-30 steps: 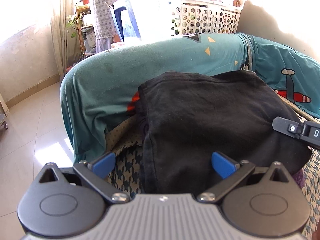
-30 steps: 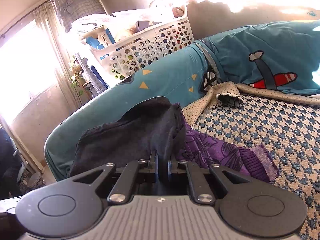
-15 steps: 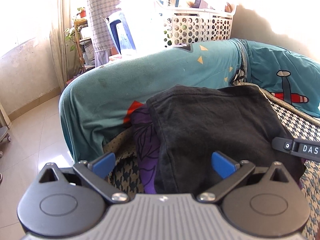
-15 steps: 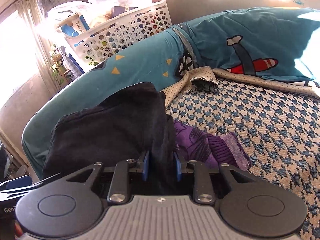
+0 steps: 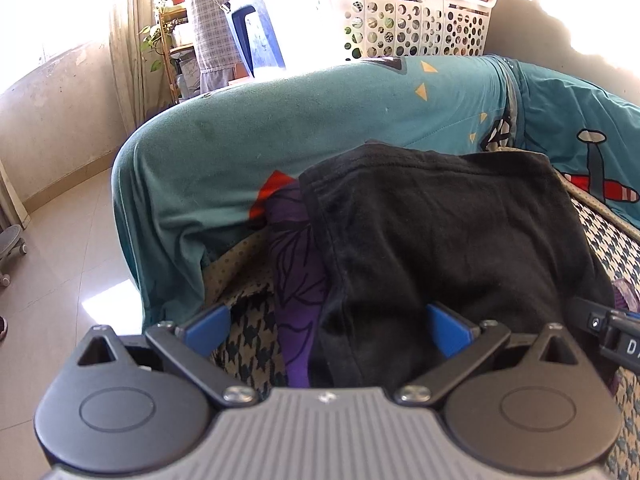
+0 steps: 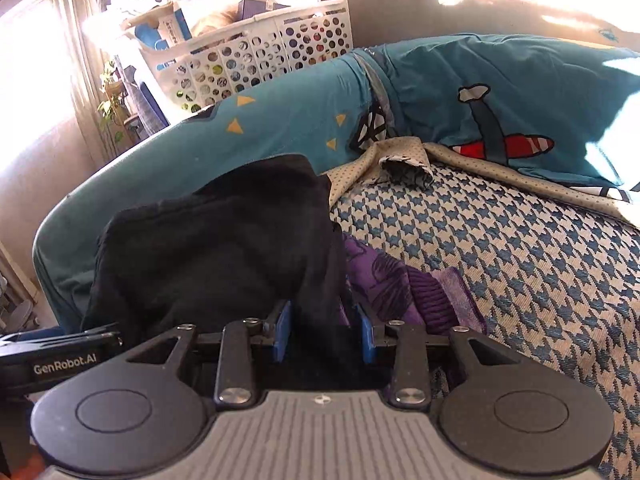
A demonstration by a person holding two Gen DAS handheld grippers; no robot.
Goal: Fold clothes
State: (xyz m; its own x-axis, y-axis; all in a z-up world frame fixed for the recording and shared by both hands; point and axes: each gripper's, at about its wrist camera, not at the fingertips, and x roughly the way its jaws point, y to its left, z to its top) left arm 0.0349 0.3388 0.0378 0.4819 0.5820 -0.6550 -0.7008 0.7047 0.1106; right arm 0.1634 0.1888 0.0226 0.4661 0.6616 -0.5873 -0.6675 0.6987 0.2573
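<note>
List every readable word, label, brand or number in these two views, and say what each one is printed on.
"GenRobot.AI": white print on the left claw's black body, seen in the right wrist view.
"D": first white letter of a cut-off label on the right claw's black body, at the frame edge in the left wrist view.
Print on the boxes in the white laundry basket: too blurred to read.

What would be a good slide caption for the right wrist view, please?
Right gripper, jaws parted around a black garment lying over purple clothing on a houndstooth sofa cover.
</note>
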